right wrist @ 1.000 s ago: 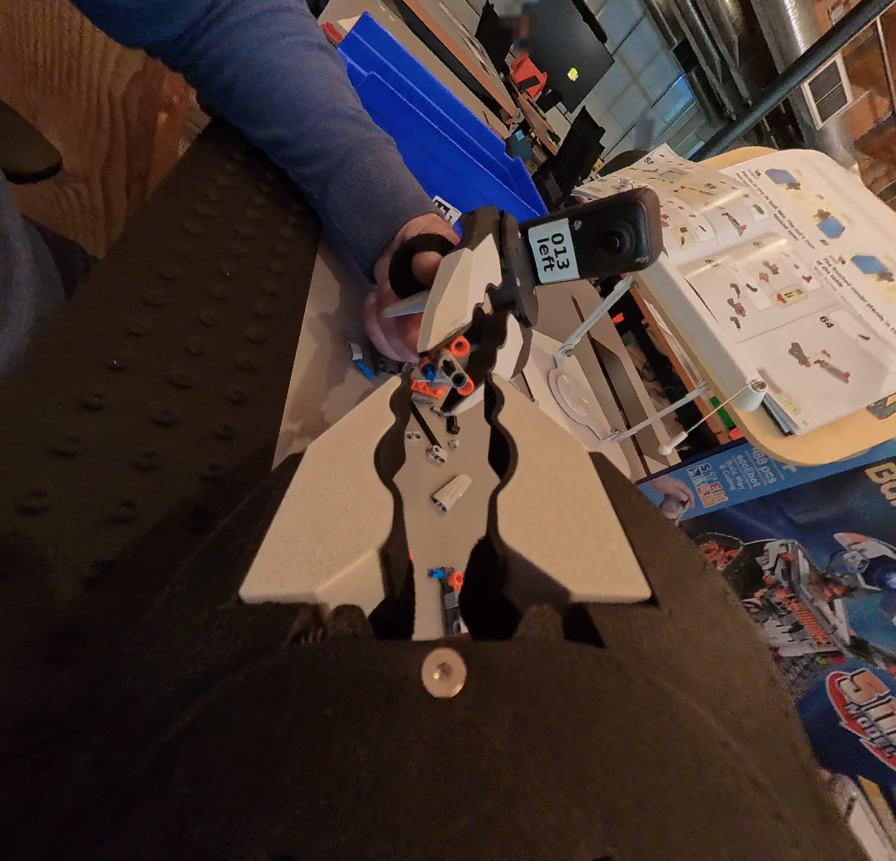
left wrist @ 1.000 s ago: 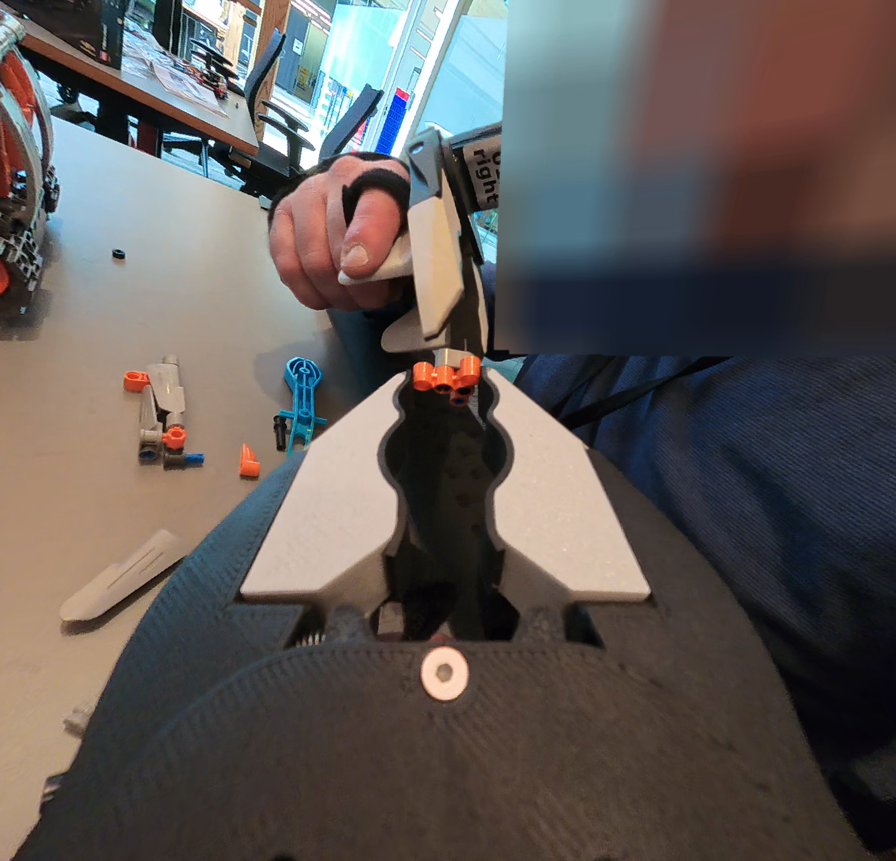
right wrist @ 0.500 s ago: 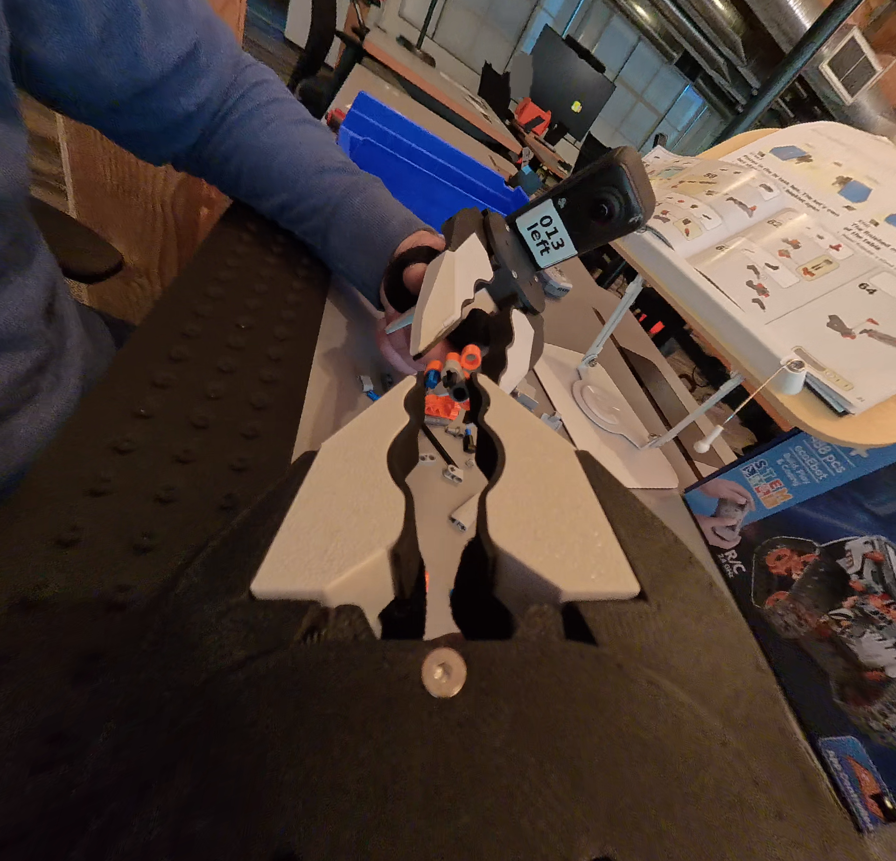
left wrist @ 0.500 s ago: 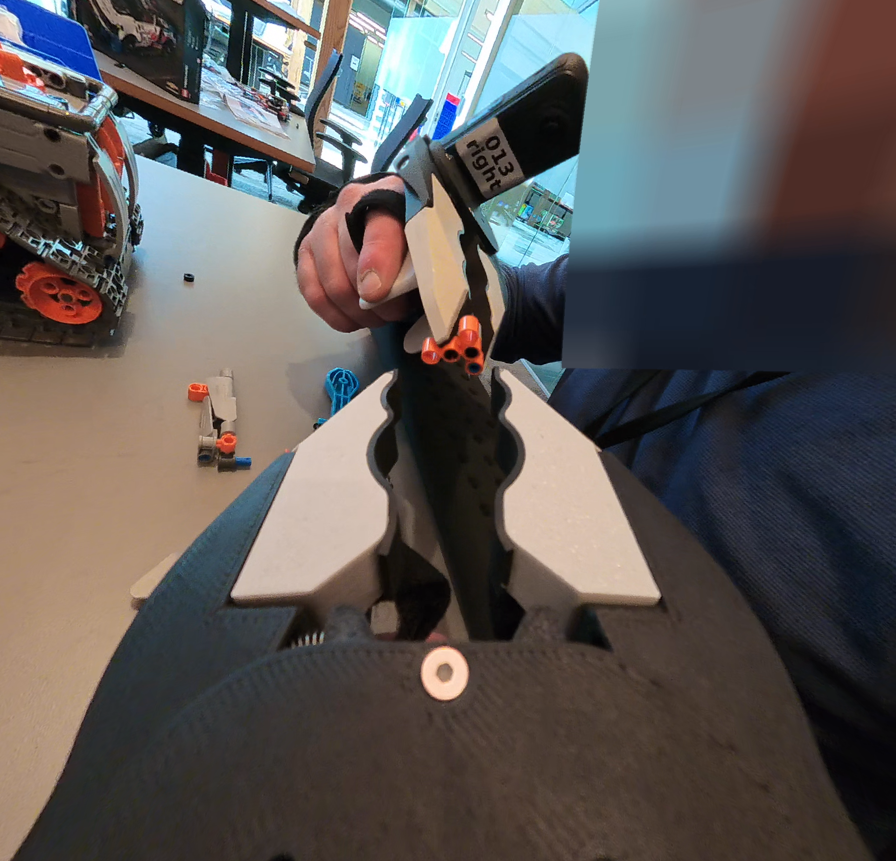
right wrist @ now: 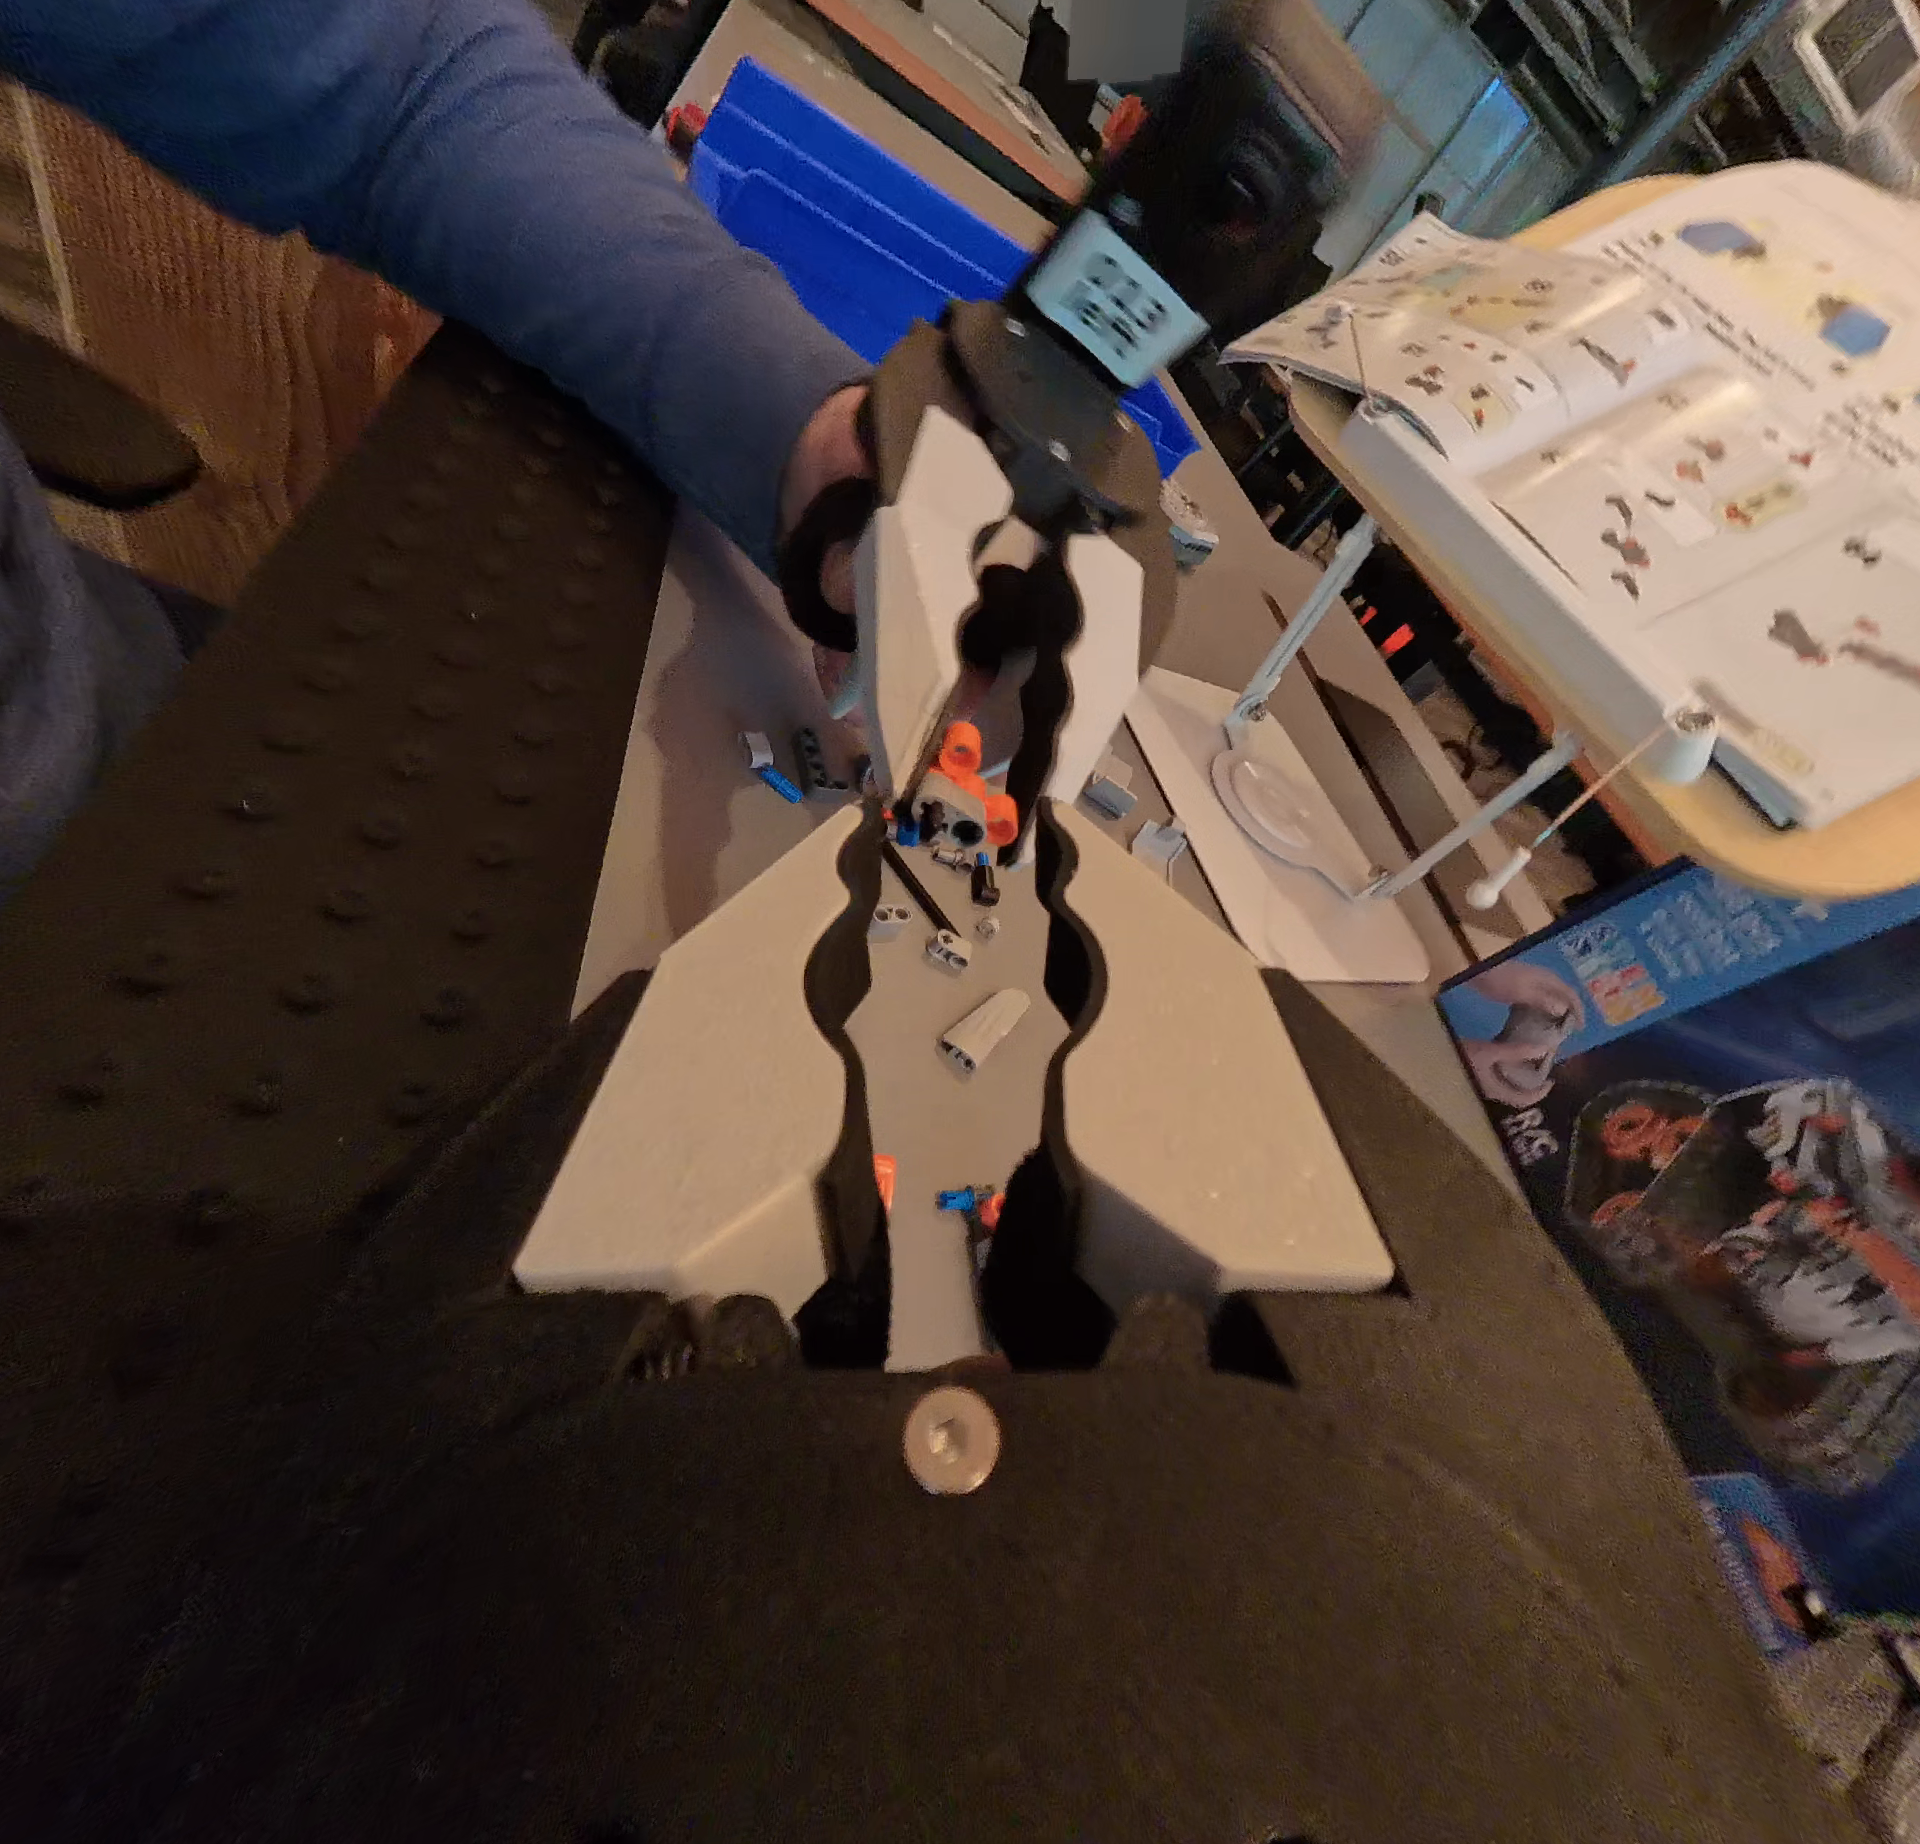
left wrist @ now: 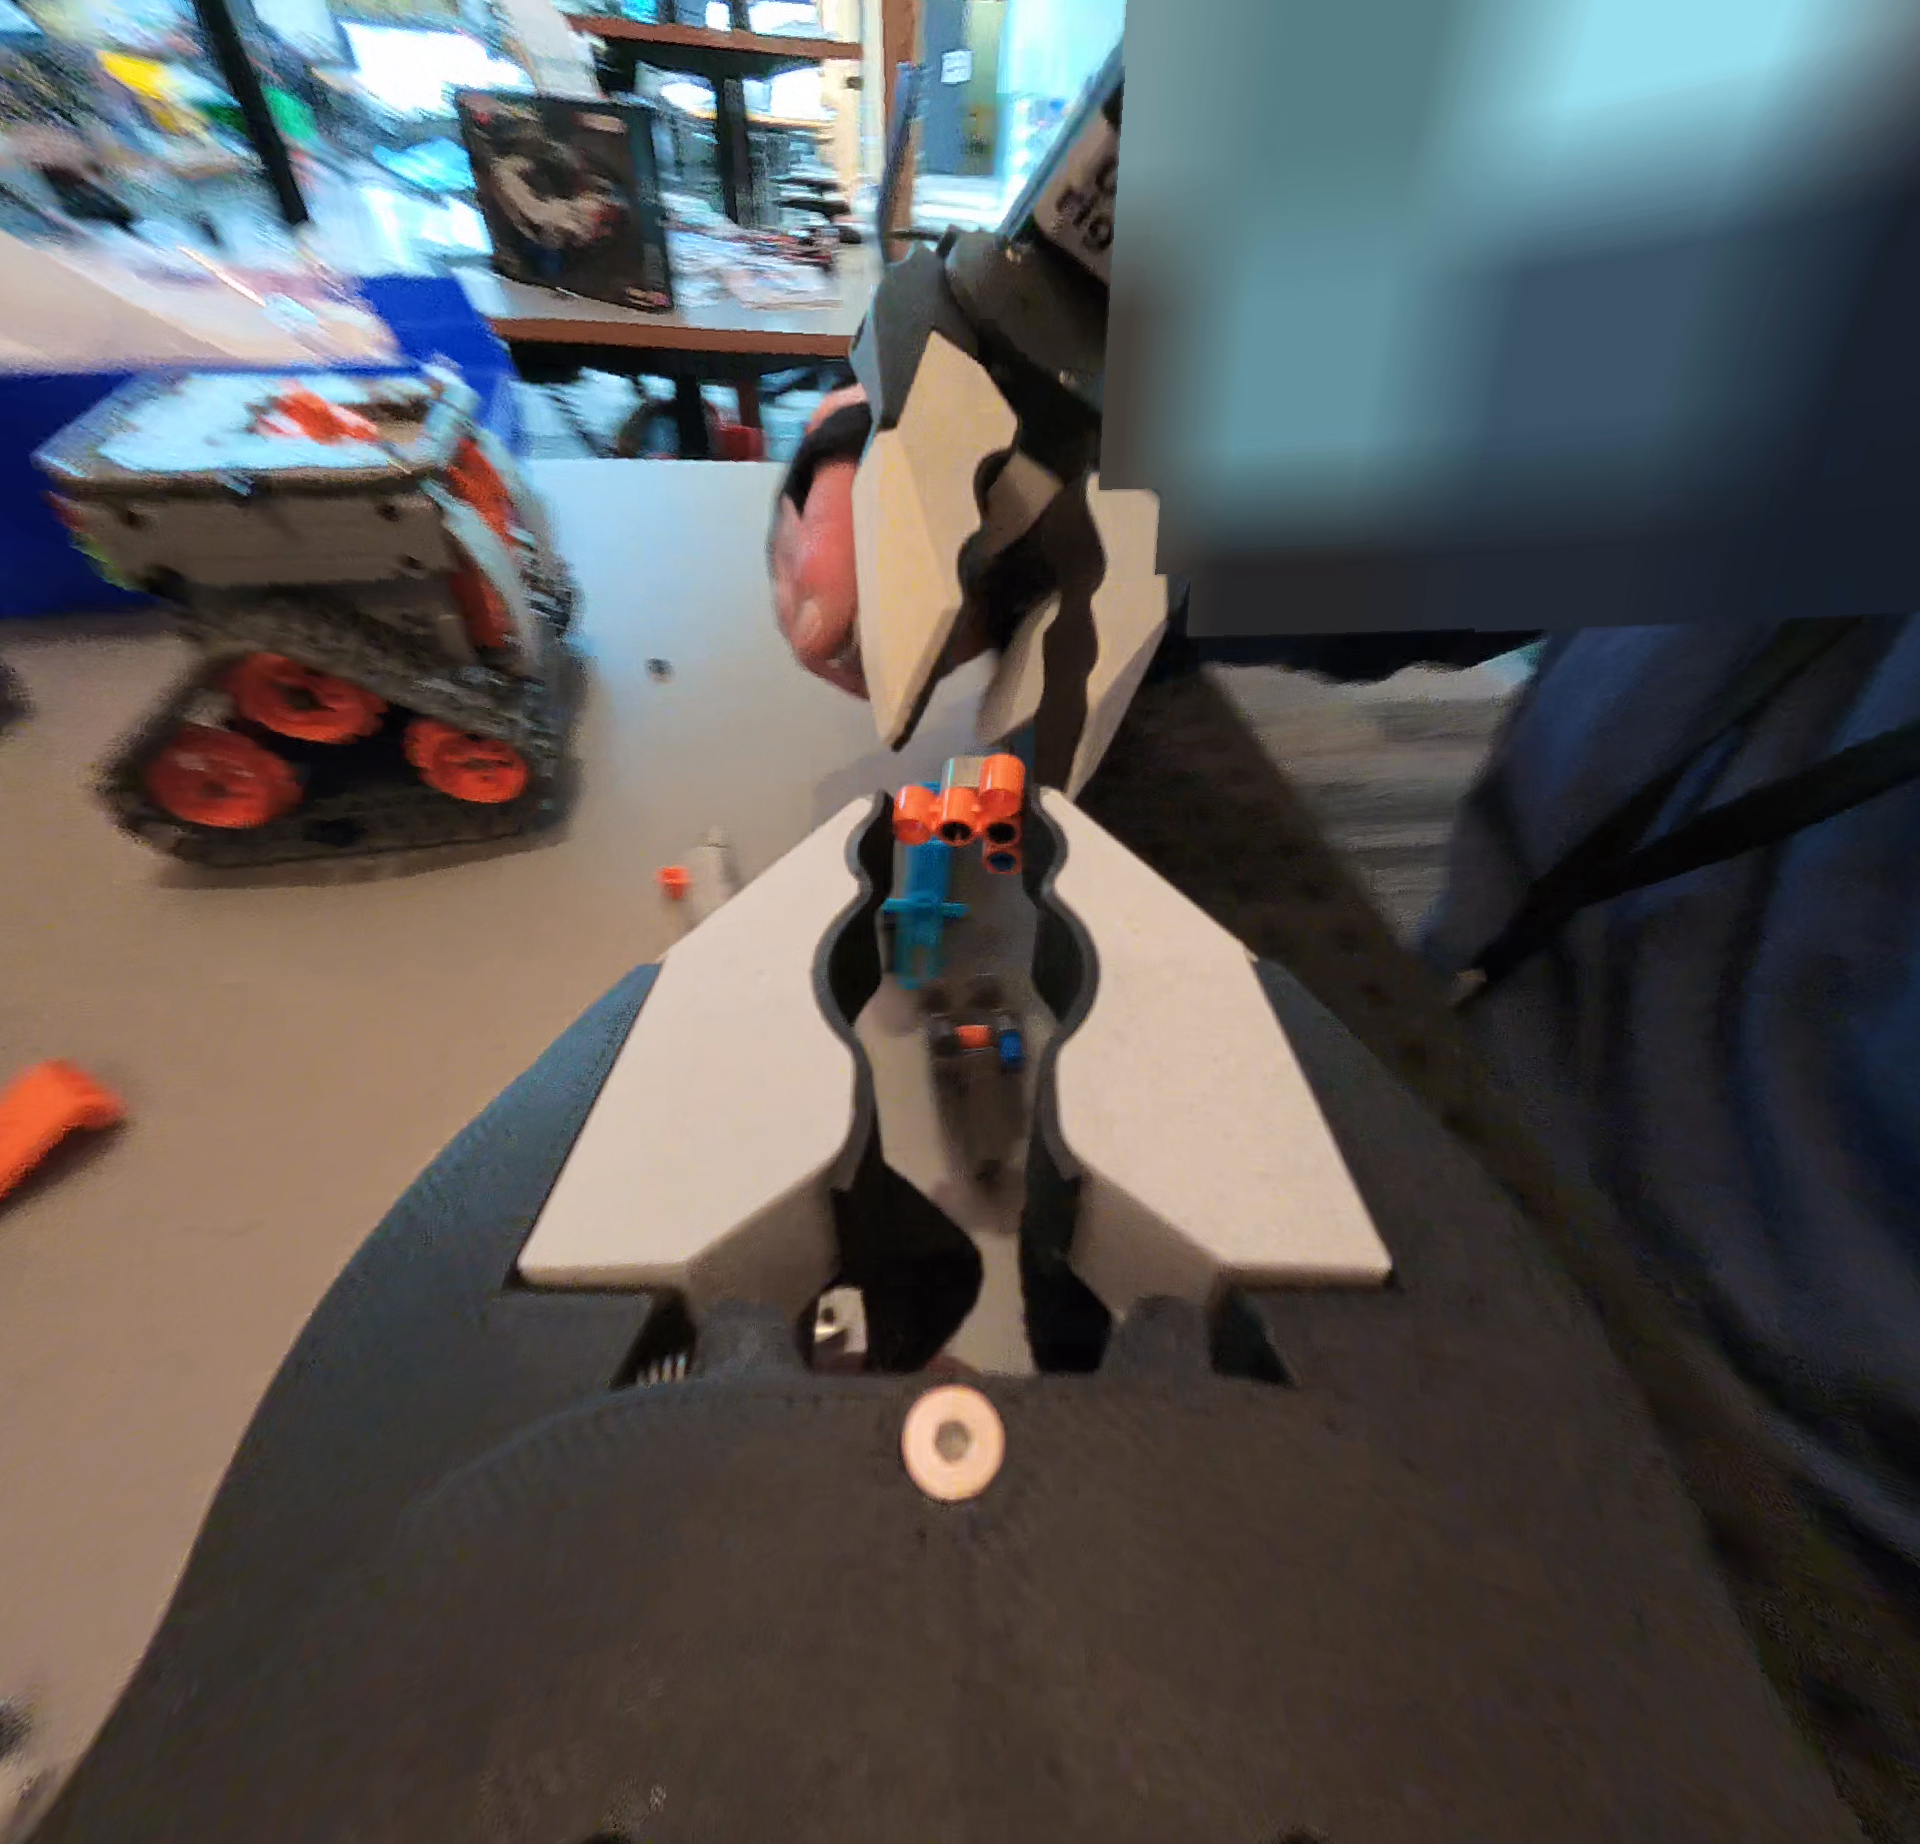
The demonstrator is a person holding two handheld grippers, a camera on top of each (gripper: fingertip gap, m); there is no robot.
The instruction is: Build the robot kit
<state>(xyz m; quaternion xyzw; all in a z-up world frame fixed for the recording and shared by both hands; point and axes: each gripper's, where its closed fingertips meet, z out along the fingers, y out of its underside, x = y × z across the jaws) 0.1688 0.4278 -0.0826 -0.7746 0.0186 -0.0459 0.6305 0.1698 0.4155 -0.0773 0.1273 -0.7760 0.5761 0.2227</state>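
Orange-and-grey connector piece sits at the meeting fingertips of both grippers, clear above the tabletop.

Left gripper and right gripper point tip to tip, each pair of fingers narrowed about the piece. It cannot be told which pair actually bears it, and the left view is blurred. Framed in the gap of the left fingers, on the tabletop behind the piece, lie a blue pin piece and a small grey assembly. In the gap of the right fingers lies a pale grey beam among small loose parts. Left of the left fingers stands a tracked vehicle model, and nearer, an orange part. Right of the right fingers, an open instruction booklet rests on a stand above a printed box.
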